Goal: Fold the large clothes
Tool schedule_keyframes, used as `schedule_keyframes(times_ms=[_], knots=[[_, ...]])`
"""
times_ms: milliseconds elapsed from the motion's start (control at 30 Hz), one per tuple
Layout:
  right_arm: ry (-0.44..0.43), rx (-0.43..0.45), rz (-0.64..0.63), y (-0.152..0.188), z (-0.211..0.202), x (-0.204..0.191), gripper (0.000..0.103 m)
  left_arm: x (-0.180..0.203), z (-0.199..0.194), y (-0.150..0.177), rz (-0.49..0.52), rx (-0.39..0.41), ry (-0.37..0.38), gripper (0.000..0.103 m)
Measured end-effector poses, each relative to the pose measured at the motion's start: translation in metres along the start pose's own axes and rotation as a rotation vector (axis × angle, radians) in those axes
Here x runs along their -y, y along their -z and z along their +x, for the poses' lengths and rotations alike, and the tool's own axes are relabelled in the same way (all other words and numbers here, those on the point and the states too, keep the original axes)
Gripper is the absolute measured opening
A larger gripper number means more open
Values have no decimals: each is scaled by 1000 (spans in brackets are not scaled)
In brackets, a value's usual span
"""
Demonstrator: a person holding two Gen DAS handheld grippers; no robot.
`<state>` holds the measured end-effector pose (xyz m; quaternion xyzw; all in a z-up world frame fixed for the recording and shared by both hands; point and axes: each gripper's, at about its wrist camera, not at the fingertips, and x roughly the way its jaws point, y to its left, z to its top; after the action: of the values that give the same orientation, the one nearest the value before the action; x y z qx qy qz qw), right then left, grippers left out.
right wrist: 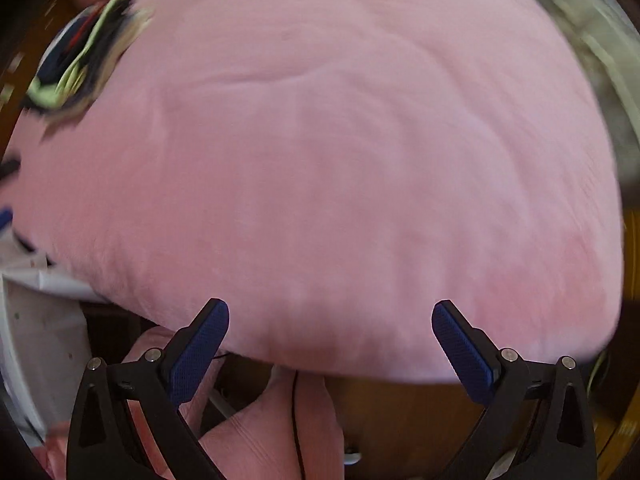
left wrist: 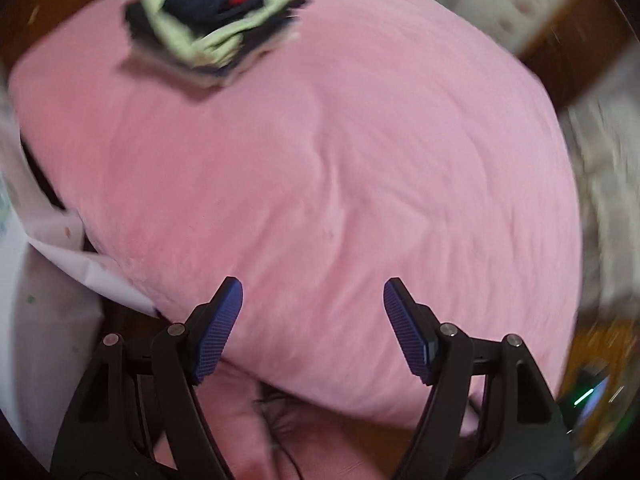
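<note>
A large pink fleece garment (left wrist: 320, 160) lies spread flat and fills most of both views; it also shows in the right wrist view (right wrist: 320, 160). My left gripper (left wrist: 313, 312) is open and empty, hovering over the garment's near edge. My right gripper (right wrist: 330, 332) is open wide and empty, also over the near edge. More pink cloth hangs below the edge in the left wrist view (left wrist: 240, 420) and in the right wrist view (right wrist: 272, 432). Both views are blurred.
A folded stack of dark blue, pale green and red clothes (left wrist: 216, 24) rests on the far left of the pink garment, also in the right wrist view (right wrist: 84, 56). White cloth (left wrist: 60, 280) lies at the left. Brown wooden surface (right wrist: 400, 420) shows below the edge.
</note>
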<state>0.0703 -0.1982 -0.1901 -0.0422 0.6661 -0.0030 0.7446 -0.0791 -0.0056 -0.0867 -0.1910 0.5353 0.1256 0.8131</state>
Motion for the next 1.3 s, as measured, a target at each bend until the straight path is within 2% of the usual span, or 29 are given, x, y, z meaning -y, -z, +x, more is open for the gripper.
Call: schedule_keyframes(times_ms=[67, 233, 400, 500, 633, 733, 833, 1000, 1133, 1200, 1300], knots=[[-21, 27, 81, 10, -21, 25, 102, 24, -11, 14, 101, -2, -36, 71], [-71, 121, 214, 17, -82, 59, 102, 68, -46, 14, 200, -35, 46, 71], [-202, 180, 298, 10, -142, 75, 102, 114, -86, -4, 368, 27, 75, 71], [-201, 230, 289, 5, -172, 78, 102, 130, -102, -8, 424, 52, 75, 71], [-159, 289, 206, 9, -209, 67, 102, 136, -115, -2, 431, 71, 40, 71], [-172, 296, 203, 11, -219, 59, 102, 137, -120, 4, 434, 81, 13, 71], [-174, 298, 214, 17, -233, 55, 103, 140, -123, 8, 439, 93, -12, 81], [-159, 338, 204, 24, -243, 46, 103, 139, -127, 15, 450, 111, -28, 84], [-140, 356, 167, 30, -252, 43, 103, 132, -127, 14, 413, 102, -20, 90], [-139, 348, 147, 31, -254, 41, 103, 127, -128, 15, 394, 107, -16, 102], [-143, 348, 123, 36, -259, 37, 103, 122, -130, 20, 377, 108, 4, 103]])
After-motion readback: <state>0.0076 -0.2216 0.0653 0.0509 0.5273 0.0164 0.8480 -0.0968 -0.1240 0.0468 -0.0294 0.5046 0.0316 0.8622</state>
